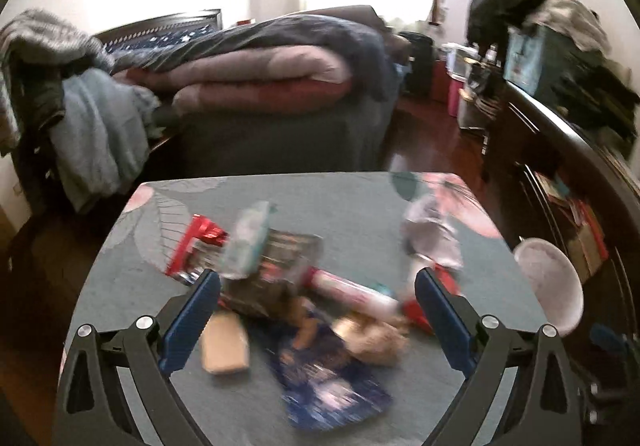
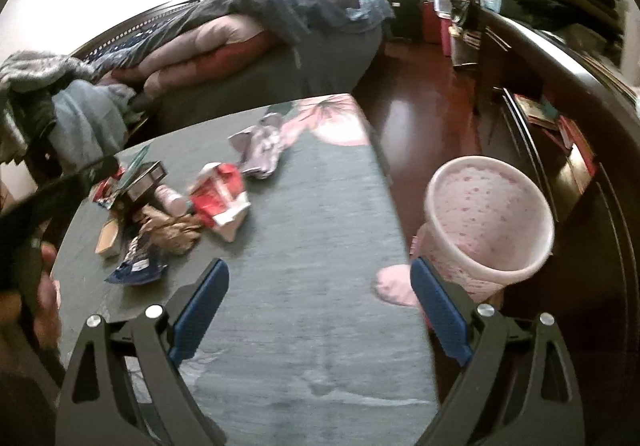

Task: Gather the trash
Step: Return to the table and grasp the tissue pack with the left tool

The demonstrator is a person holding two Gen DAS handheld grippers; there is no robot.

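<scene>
It is a cluttered bedroom with bright windows at the back, a bed heaped with folded quilts, clothes slung over a chair on one side and a dark dresser along the other, and in the middle stands a small bench under a grey cloth printed with pink flowers. The trash is gathered in a loose pile on the bench: a red and white wrapper, a crumpled brown paper just beside it, a dark blue packet nearest the near edge of the pile, and a pale lilac wrapper a little apart toward the bed. The pink bin stands on the floor just off the bench's edge, on the dresser side, its mouth tilted up, presumably parked there so that pieces can be carried or swept straight over the rim. The left gripper hangs right over the pile with its jaws spread wide and nothing between them, which looks to me like lining up for a first pick. The right gripper waits over bare cloth between the pile and the bin, jaws likewise spread and empty. Both views are smeared, so finer detail of the wrappers is lost.
</scene>
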